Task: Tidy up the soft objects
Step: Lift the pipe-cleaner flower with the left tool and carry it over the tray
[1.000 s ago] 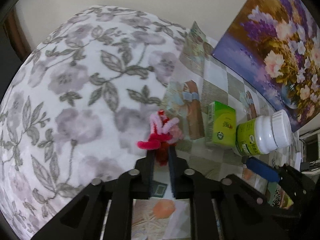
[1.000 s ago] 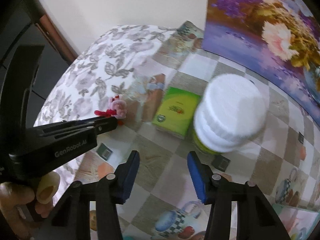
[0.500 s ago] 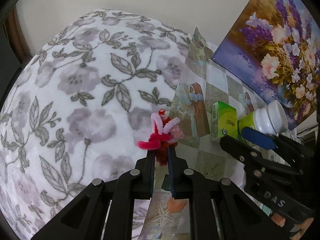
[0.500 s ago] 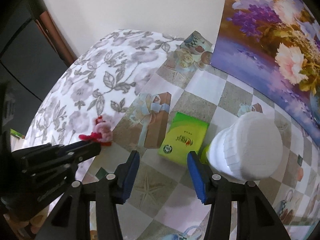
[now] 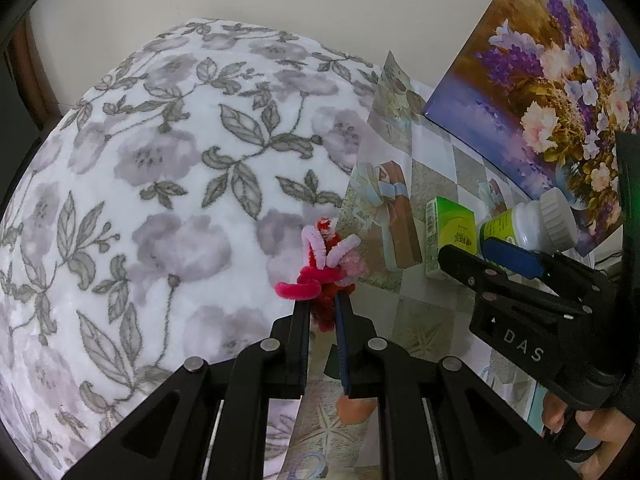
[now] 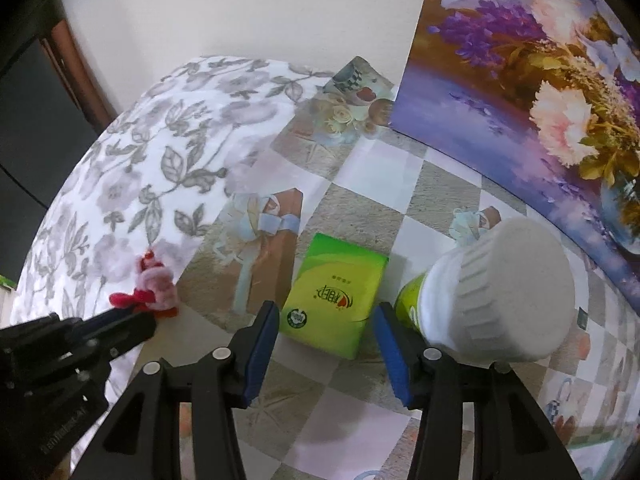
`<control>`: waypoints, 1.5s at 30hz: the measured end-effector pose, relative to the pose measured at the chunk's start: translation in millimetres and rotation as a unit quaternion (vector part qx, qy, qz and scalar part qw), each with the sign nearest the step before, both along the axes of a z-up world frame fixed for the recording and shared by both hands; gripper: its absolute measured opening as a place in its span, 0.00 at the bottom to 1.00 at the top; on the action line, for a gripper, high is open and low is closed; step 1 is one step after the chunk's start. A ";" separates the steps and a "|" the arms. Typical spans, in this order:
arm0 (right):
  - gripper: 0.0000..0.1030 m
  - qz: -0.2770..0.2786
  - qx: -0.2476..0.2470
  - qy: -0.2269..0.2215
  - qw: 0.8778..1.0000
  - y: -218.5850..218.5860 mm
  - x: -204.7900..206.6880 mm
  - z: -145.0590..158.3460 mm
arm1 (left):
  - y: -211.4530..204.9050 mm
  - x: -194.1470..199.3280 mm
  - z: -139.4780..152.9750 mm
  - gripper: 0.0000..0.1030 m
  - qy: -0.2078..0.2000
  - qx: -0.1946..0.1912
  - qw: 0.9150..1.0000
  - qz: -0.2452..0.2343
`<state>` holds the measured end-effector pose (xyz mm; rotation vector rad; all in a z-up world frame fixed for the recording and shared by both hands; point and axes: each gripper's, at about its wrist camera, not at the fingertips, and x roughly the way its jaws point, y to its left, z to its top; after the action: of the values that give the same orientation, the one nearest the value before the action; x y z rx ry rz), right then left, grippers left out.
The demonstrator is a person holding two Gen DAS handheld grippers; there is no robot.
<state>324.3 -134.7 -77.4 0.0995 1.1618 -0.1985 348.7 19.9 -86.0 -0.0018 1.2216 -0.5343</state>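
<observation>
The left gripper [image 5: 322,300] is clamped on a pipe-cleaner toy [image 5: 326,260] – red and pink, fuzzy – held over the edge where the floral blanket [image 5: 168,184] meets the patterned tablecloth [image 6: 360,184]. The right gripper [image 6: 326,320] has its blue-padded jaws apart with nothing between the pads; it hangs just above the near end of a green tissue pack [image 6: 334,296] lying flat on the tablecloth. A white-capped bottle [image 6: 496,296] stands just beside the pack, close against the right finger. A flower painting [image 6: 540,72] leans against the wall behind – its lower edge on the table
</observation>
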 end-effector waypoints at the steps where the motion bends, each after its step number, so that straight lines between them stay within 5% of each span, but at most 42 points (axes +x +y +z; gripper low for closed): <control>1: 0.53 0.001 0.000 0.002 1.000 0.6 1.0 -0.8 | 0.0 0.0 -0.1 0.12 0.000 0.000 1.000 0.000; 22: 0.54 0.001 0.004 0.017 1.000 6.8 -0.6 -13.8 | -0.2 -1.3 -5.6 0.12 0.006 0.007 1.000 0.001; 33: 0.54 0.013 0.027 0.003 1.000 10.5 -48.9 17.2 | 17.4 -30.9 4.4 0.12 0.013 -0.009 1.000 0.016; 45: 0.54 -0.020 0.020 -0.026 0.999 -17.5 -136.7 69.3 | 15.6 -86.4 50.2 0.12 -0.003 -0.043 0.998 0.034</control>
<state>187.6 -152.2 -8.1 0.1624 1.1136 -0.2072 262.3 35.5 -35.8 -0.1153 1.1880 -0.5266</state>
